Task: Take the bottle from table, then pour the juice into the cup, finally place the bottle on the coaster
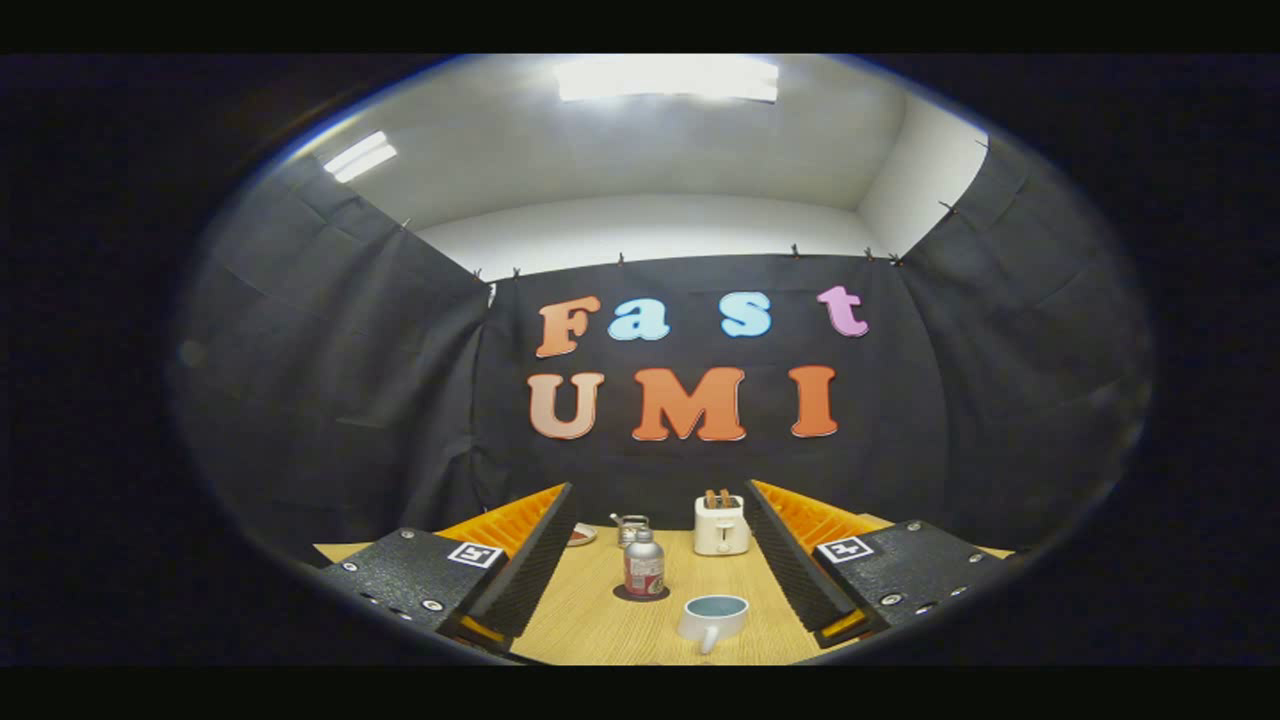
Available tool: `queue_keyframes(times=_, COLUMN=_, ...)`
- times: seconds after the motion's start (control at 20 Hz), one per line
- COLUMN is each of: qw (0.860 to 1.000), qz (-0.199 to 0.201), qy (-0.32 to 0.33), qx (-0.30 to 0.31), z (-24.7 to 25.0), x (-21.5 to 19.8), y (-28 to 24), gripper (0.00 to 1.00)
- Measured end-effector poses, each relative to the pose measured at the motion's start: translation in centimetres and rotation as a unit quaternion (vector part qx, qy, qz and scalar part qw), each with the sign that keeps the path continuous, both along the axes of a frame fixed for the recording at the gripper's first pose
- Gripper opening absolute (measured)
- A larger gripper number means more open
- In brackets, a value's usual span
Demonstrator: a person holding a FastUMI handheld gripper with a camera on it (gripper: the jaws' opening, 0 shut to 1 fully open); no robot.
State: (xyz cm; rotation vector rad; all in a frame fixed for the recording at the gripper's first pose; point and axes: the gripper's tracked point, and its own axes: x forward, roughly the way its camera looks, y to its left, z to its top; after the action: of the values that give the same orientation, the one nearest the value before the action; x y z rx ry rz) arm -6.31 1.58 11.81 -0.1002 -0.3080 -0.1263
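Bottle (644, 565), upright on its dark coaster (641, 593) at lower centre of the frame, standing on the surface (590, 620) ahead of and between the wide-apart, empty fingers of the gripper (660, 520), just beyond the cup (714, 615).

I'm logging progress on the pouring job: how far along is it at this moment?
The silver metal bottle with the red label stands upright on the dark round coaster, so the placing step looks done. The gripper is open, its fingers apart and holding nothing. The white mug with the blue inside sits nearer; whether it holds juice cannot be told.
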Motion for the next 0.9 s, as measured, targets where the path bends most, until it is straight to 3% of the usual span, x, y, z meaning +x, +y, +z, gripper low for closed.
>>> queue_keyframes(times=0.3, qw=0.998, qz=-0.015, qy=-0.064, qx=-0.008, z=2.1, x=-2.3, y=-1.3, gripper=0.98)
queue_keyframes(times=0.65, qw=0.996, qz=-0.034, qy=-0.076, qx=-0.020, z=2.2, x=-2.6, y=-2.7, gripper=0.98)
queue_keyframes(times=0.9, qw=0.998, qz=-0.029, qy=-0.044, qx=-0.020, z=0.5, x=-1.7, y=-2.8, gripper=0.98)
